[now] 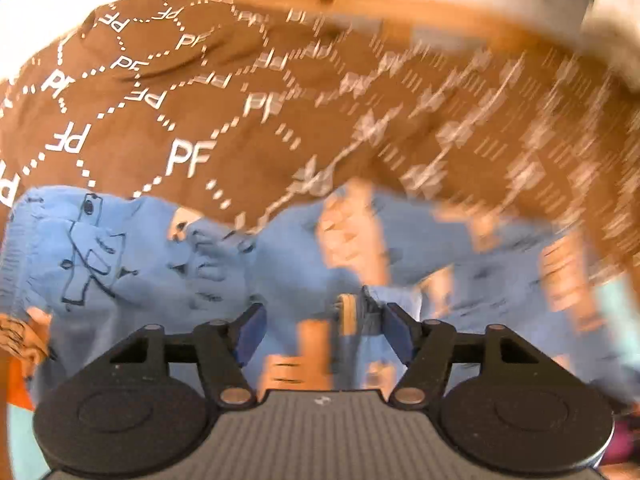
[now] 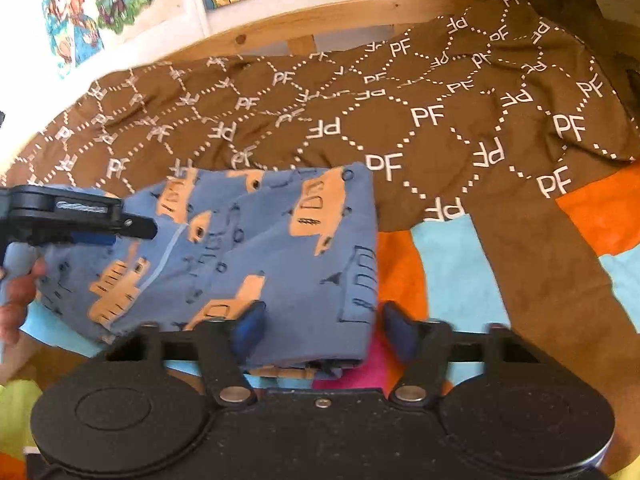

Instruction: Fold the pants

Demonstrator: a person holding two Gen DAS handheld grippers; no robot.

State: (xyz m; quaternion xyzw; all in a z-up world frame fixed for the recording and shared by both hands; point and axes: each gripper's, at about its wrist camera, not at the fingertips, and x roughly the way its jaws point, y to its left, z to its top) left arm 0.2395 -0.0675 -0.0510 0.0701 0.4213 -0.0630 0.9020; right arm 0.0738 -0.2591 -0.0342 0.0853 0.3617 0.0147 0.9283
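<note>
Pants (image 2: 256, 264): blue, printed with tan vehicles, lying as a folded packet on the patchwork bedcover (image 2: 452, 256), just in front of the brown blanket (image 2: 400, 120) with the white lettering. You have them between your two tools, near the bed's front edge.

Left tool (image 1: 324, 330): the view is blurred; its jaws stand apart over the blue cloth, and you appear to have nothing pinched. In the right wrist view this same tool (image 2: 140, 228) sits at the packet's left edge, your hand (image 2: 16, 300) behind it.

Right tool (image 2: 320, 328): jaws partly open, straddling the packet's near right corner. The pads are not pressing on the cloth, so you hold nothing here either.

Step in hand: judging by the compact shape, the fold looks laid and you are at the release.

Next move: check the edges. The right side looks square; the left edge is hidden by the tool. If another fold is wanted, you would need a fresh grip on two corners of one end, then carry them level across.
</note>
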